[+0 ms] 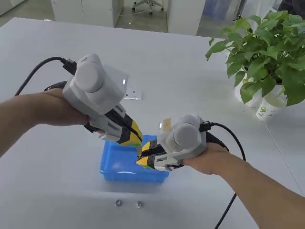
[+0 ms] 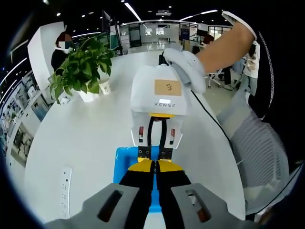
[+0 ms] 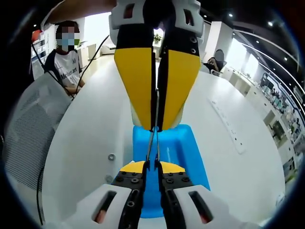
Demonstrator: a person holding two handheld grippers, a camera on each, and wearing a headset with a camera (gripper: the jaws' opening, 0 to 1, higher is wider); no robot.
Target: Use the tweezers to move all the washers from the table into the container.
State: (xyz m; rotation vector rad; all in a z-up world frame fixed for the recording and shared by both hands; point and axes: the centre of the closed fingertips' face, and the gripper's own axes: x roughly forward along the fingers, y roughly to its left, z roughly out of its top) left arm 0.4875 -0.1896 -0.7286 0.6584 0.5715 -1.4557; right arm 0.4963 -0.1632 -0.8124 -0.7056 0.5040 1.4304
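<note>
A blue container point(image 1: 112, 168) sits on the white table point(image 1: 190, 71). Over it, my left gripper point(image 1: 137, 139) and my right gripper point(image 1: 142, 160) meet tip to tip. Thin metal tweezers point(image 3: 153, 140) run between the two pairs of yellow jaws, and both grippers are shut on them. In the left gripper view my own gripper point(image 2: 155, 166) faces the right one above the container point(image 2: 123, 162). In the right gripper view my gripper point(image 3: 152, 167) is over the container point(image 3: 190, 152). Two small washers point(image 1: 118, 203) point(image 1: 139, 204) lie on the table in front of the container, seen again as washers point(image 3: 111, 156) point(image 3: 108, 178).
A potted plant point(image 1: 267, 52) stands at the table's right edge. A white strip point(image 1: 132, 94) lies behind the grippers. Cables trail from both grippers. A person point(image 3: 64, 62) sits by a mesh chair point(image 3: 33, 124) beyond the table.
</note>
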